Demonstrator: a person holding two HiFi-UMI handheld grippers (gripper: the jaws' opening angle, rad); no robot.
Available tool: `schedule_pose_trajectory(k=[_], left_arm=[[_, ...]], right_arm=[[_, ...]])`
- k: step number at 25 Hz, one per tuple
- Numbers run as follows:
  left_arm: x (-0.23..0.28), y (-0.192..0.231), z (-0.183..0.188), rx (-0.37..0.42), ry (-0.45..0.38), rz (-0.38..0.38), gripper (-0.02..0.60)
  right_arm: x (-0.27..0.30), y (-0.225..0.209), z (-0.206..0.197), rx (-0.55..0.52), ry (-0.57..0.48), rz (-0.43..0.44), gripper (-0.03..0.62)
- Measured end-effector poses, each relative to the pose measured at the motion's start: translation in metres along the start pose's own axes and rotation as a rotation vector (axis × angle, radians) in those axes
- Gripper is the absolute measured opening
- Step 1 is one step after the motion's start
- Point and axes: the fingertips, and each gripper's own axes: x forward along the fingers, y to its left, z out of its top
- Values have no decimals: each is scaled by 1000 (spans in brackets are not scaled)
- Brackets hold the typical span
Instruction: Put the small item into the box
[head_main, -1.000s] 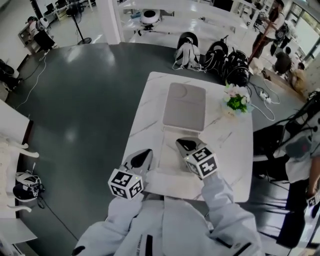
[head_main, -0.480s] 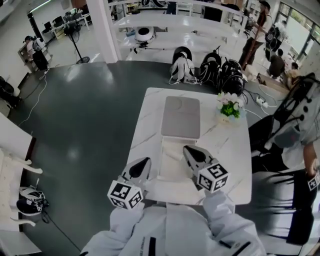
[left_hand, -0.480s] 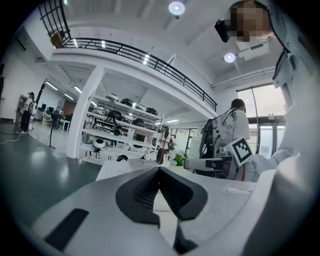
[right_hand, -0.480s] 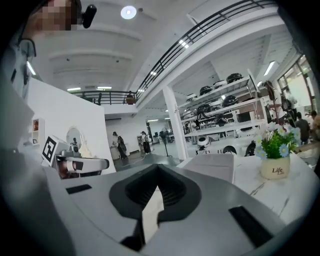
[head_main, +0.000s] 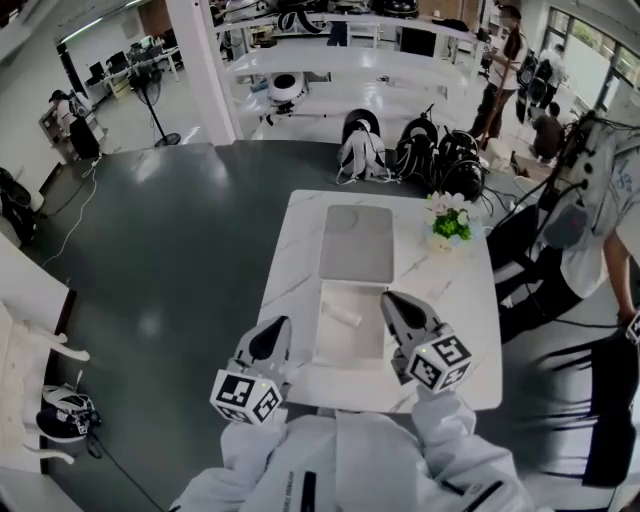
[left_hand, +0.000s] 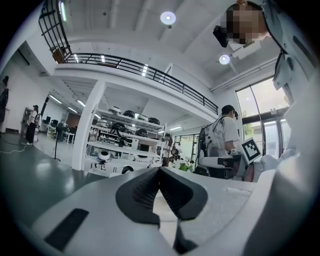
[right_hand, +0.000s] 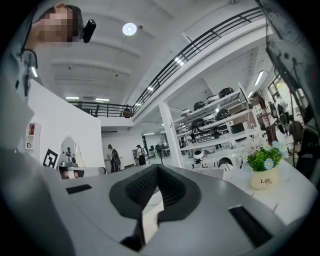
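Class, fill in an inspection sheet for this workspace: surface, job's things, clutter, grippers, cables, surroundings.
Surface: white marbled table.
Job's things: open white box near the front edge; small white item appears to lie inside it.
Clutter: grey panel flat beyond the box; flower pot at right.
Grippers: left gripper and right gripper both shut, empty, either side of the box.
Cables: thin cable on the dark floor, left.
Surroundings: backpacks beyond the table; person standing at right.

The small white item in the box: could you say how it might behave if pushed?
The small white item looks cylindrical and lies on its side, so it would probably roll. It is small, so likely light. The walls of the box might stop it.
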Motion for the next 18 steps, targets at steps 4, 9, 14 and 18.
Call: schedule_pose_trajectory(k=[4, 9, 14, 18], left_arm=[[-1, 0, 13, 20, -32, 25, -2], [-1, -6, 22, 37, -64, 37, -2], [0, -3, 22, 44, -73, 60, -2], [-1, -2, 23, 41, -76, 81, -2]], right_arm=[[-12, -7, 18, 3, -49, -29, -8], [-23, -15, 27, 0, -88, -55, -8], [-30, -27, 28, 5, -98, -91, -8], [-32, -35, 26, 4, -89, -116, -8]])
